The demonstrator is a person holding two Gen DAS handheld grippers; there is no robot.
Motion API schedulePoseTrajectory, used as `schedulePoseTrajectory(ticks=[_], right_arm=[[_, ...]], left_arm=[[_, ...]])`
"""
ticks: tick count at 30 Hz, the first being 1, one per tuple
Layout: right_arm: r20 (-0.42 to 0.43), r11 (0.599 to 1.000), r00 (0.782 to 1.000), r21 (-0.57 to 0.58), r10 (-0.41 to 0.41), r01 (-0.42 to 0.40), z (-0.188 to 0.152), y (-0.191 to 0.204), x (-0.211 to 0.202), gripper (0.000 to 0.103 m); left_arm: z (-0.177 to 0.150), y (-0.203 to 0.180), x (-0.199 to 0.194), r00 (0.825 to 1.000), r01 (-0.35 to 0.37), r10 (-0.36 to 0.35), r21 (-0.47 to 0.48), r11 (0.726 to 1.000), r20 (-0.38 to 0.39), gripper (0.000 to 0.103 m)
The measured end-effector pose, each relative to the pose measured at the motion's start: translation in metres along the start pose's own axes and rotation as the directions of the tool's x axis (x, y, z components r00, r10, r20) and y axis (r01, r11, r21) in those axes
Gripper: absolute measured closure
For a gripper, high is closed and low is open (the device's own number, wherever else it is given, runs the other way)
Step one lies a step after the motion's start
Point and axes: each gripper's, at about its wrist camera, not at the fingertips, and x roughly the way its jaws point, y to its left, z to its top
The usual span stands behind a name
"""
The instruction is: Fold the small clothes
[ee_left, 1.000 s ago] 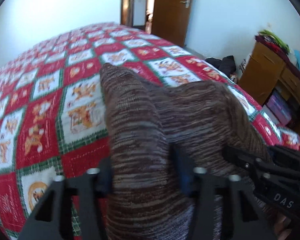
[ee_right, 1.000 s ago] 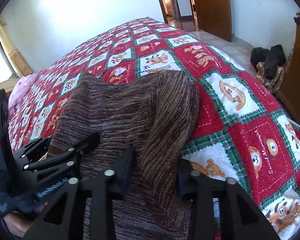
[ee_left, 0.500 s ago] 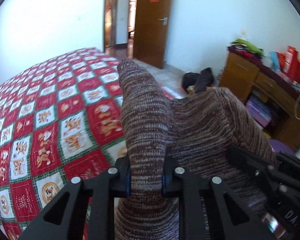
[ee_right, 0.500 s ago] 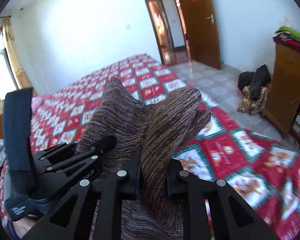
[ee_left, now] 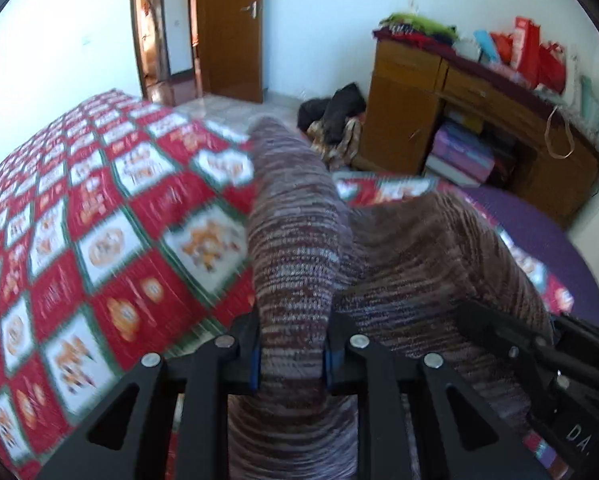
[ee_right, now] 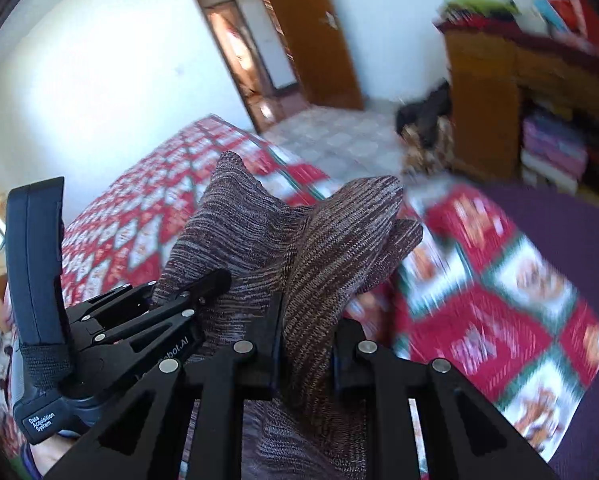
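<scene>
Left tongs [ee_left: 291, 354]: jaws opening by a hair, but the pads still pinch a bunched fold of the brown knit garment [ee_left: 299, 248], which stands up between the fingers like a ridge. Right tongs [ee_right: 305, 354]: clamped on another bunched fold of the same knit [ee_right: 331, 256], fabric pressed on both sides. Both sit side by side near one end of the piece; each shows in the other's camera, left tongs at lower left of the right view [ee_right: 179, 304], right tongs at lower right of the left view [ee_left: 539, 360]. The garment is lifted at the grip and drapes between and below the tongs; its far corners poke up free, loose edge visible in the right view. Under it the bed with a red-green-white patchwork quilt [ee_left: 99, 240], wide bare quilt to the left of the knit. Right of the knit the quilt edge ends and a purple sheet [ee_right: 559, 240] shows. Beyond the bed edge: tiled floor [ee_right: 339, 136], a dark pile of clothes [ee_left: 335, 116] on it, a wooden cabinet [ee_left: 419, 112] loaded with bags against the wall, and an open wooden door [ee_left: 229, 28]. Background is motion-blurred.
</scene>
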Motion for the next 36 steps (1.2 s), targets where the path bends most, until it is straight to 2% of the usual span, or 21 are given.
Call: schedulePoseTrajectory(ticks=[1, 3, 4, 6, 8, 9, 11, 14, 19, 23, 28, 36], right_arm=[[-0.021, 1.0, 1.0, 0.017, -0.004, 0.004, -0.007, -0.009, 0.005, 0.084], [-0.035, 0.999, 0.999, 0.041, -0.012, 0.014, -0.017, -0.022, 0.016, 0.083], [-0.037, 0.998, 0.999, 0.055, -0.012, 0.014, -0.02, -0.026, 0.019, 0.082], [-0.033, 0.996, 0.999, 0.086, -0.006, 0.009, -0.024, -0.033, 0.022, 0.077], [-0.039, 0.993, 0.999, 0.113, -0.009, 0.013, -0.026, -0.038, 0.024, 0.061], [-0.043, 0.991, 0.999, 0.13, -0.013, 0.018, -0.026, -0.041, 0.023, 0.058], [-0.045, 0.987, 0.999, 0.16, -0.005, 0.012, -0.031, -0.044, 0.015, 0.056], [-0.012, 0.985, 0.999, 0.167, -0.031, 0.032, -0.04, -0.043, -0.013, 0.055], [0.116, 0.984, 0.986, 0.149, -0.119, 0.102, -0.069, -0.026, -0.081, 0.048], [0.207, 0.977, 0.961, 0.147, -0.185, 0.157, -0.089, -0.013, -0.121, 0.041], [0.296, 0.968, 0.923, 0.121, -0.247, 0.22, -0.104, 0.007, -0.158, 0.039], [0.387, 0.971, 0.89, 0.109, -0.24, 0.214, -0.114, 0.028, -0.197, 0.032]], left_arm=[[-0.004, -0.003, 0.006, 1.0, -0.019, 0.019, 0.002, 1.0, 0.0, 0.076], [-0.01, -0.009, 0.01, 0.997, -0.078, 0.078, 0.011, 0.997, 0.015, 0.055], [-0.011, -0.009, 0.01, 0.994, -0.103, 0.103, 0.014, 0.995, 0.026, 0.05], [-0.009, -0.008, 0.01, 0.987, -0.157, 0.156, 0.009, 0.988, 0.029, 0.028], [-0.007, -0.002, 0.01, 0.986, -0.168, 0.168, -0.013, 0.986, 0.0, 0.018], [-0.006, 0.001, 0.01, 0.986, -0.164, 0.164, -0.027, 0.986, -0.02, 0.014], [-0.009, 0.009, 0.0, 0.989, -0.141, 0.139, -0.054, 0.989, -0.046, 0.014], [-0.019, 0.012, -0.02, 0.988, -0.147, 0.144, -0.054, 0.988, -0.05, 0.014], [-0.043, 0.008, -0.064, 0.992, -0.124, 0.124, -0.039, 0.992, 0.008, 0.014], [-0.061, 0.004, -0.096, 0.993, -0.094, 0.096, -0.023, 0.995, 0.068, 0.012], [-0.079, -0.003, -0.129, 0.985, -0.087, 0.084, 0.01, 0.996, 0.151, 0.005], [-0.098, -0.019, -0.168, 0.962, -0.119, 0.097, 0.07, 0.99, 0.257, 0.0]])
